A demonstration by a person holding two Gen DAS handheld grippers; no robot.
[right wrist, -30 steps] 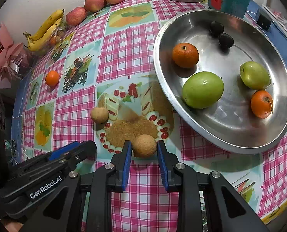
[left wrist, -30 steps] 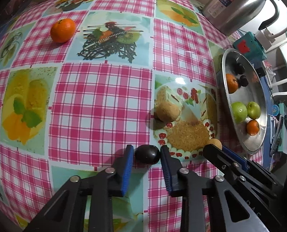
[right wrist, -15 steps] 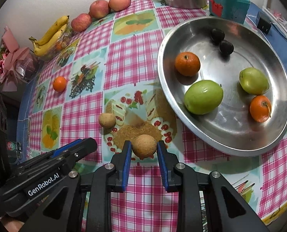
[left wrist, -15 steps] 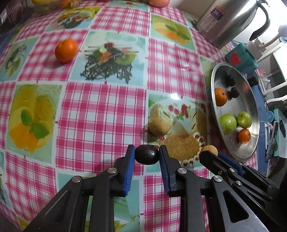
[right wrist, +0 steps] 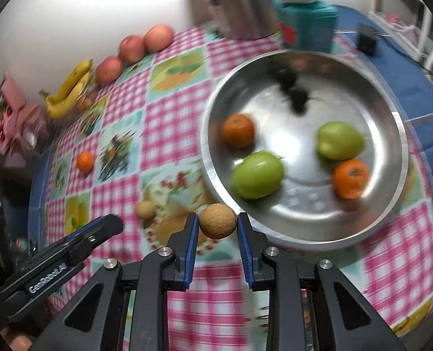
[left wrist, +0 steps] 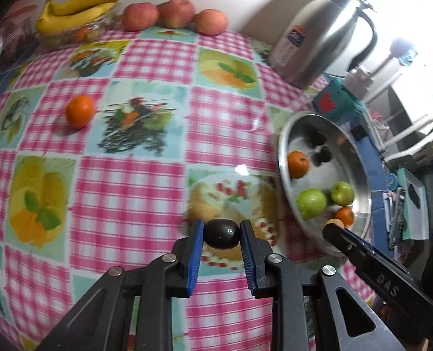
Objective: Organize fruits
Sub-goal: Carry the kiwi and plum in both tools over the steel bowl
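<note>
My left gripper (left wrist: 221, 234) is shut on a dark plum (left wrist: 221, 233), held above the checked tablecloth. My right gripper (right wrist: 218, 225) is shut on a round tan fruit (right wrist: 217, 224), lifted just left of the steel bowl (right wrist: 397, 134). The bowl holds two green fruits (right wrist: 257, 174), two oranges (right wrist: 238, 130) and two dark plums (right wrist: 298, 98). A second tan fruit (right wrist: 145, 210) lies on the cloth left of the right gripper. A lone orange (left wrist: 80, 110) sits on the cloth at the far left. In the left wrist view the right gripper's finger (left wrist: 362, 251) crosses the bowl's (left wrist: 283, 134) near rim.
Three apples (left wrist: 172, 13) and a banana bunch (left wrist: 79, 5) on a glass dish line the back wall. A steel kettle (left wrist: 318, 38) and a teal box (left wrist: 337, 99) stand behind the bowl. Pink wrapped items (right wrist: 15, 117) lie at the far left edge.
Both grippers have risen off the cloth with their fruits, the plum and the tan fruit. The views have tilted up toward the back wall, and the right gripper has moved toward the bowl.
</note>
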